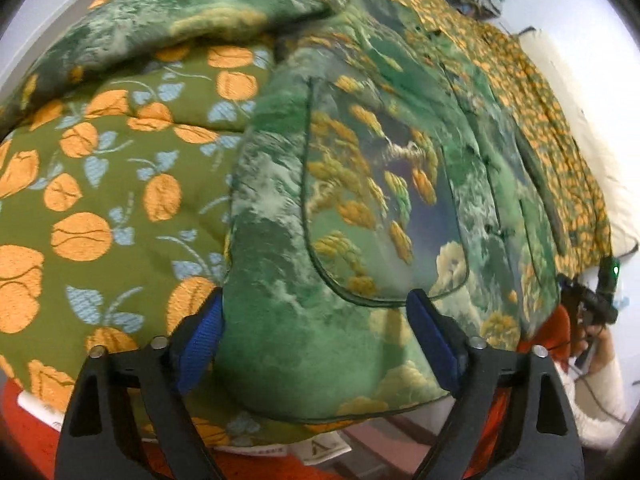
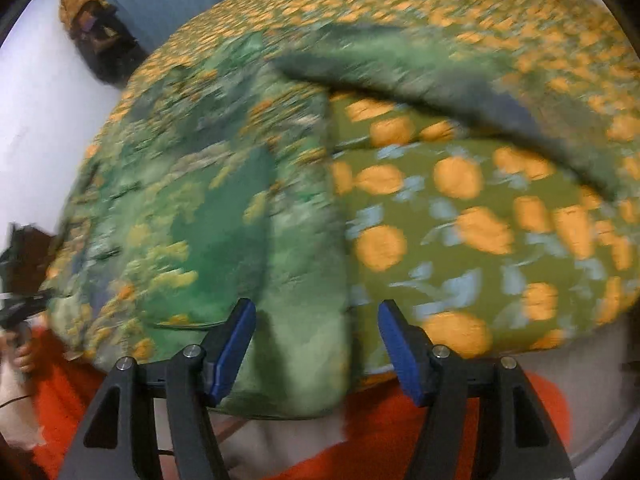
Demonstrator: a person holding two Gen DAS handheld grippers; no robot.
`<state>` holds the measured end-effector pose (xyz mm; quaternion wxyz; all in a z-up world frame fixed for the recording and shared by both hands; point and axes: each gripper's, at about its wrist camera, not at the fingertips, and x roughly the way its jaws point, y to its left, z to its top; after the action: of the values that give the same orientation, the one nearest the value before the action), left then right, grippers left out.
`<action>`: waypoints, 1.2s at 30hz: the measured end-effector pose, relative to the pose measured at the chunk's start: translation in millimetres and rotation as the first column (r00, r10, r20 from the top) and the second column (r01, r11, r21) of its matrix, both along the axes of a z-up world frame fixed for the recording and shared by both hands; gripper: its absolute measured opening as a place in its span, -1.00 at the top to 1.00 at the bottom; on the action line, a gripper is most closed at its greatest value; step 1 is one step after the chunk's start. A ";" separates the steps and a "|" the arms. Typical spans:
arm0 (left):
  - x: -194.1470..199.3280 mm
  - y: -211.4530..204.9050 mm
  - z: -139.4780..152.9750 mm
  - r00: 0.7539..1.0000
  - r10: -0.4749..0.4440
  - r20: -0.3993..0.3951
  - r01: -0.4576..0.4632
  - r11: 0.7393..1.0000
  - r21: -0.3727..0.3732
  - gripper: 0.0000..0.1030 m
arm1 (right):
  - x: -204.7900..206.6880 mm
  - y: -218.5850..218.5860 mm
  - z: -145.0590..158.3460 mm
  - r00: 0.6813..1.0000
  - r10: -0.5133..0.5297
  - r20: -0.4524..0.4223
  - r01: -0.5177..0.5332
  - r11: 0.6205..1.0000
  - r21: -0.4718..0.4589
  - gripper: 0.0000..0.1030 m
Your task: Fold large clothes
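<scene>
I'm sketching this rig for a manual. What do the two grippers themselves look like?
Both match. The left gripper and right gripper each have two black angular fingers with triangular cut-outs, silver round pins at the joints, and blue ribbed pads on the inner faces. Seen from the left wrist, the right unit carries a green light, and a dark cable trails below the hand.
</scene>
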<state>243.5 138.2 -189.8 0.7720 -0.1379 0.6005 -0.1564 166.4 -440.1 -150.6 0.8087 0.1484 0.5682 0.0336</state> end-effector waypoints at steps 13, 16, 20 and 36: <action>-29.3 -2.9 8.4 0.999 -0.041 0.001 0.041 0.998 0.036 0.71 | -2.4 22.4 14.8 0.999 0.051 0.018 -0.048 0.988 -0.145 0.74; -39.6 -3.6 7.9 0.999 -0.051 -0.007 0.052 0.997 0.052 0.70 | -4.6 21.8 13.7 0.998 0.058 0.005 -0.056 0.986 -0.160 0.74; -38.4 -7.4 13.4 0.998 -0.052 0.036 0.047 0.991 0.124 0.38 | -3.3 19.5 10.4 0.999 0.039 0.022 -0.035 0.986 -0.160 0.64; -2.0 -10.9 135.2 0.791 0.132 0.598 -0.279 0.947 0.160 -0.99 | -12.1 15.4 77.1 0.955 -0.011 0.297 0.112 0.939 -0.325 -0.17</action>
<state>241.6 127.4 -54.6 0.9410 -0.0542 0.3325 -0.0319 154.3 -424.7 -73.5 0.8975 0.0187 0.4352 -0.0684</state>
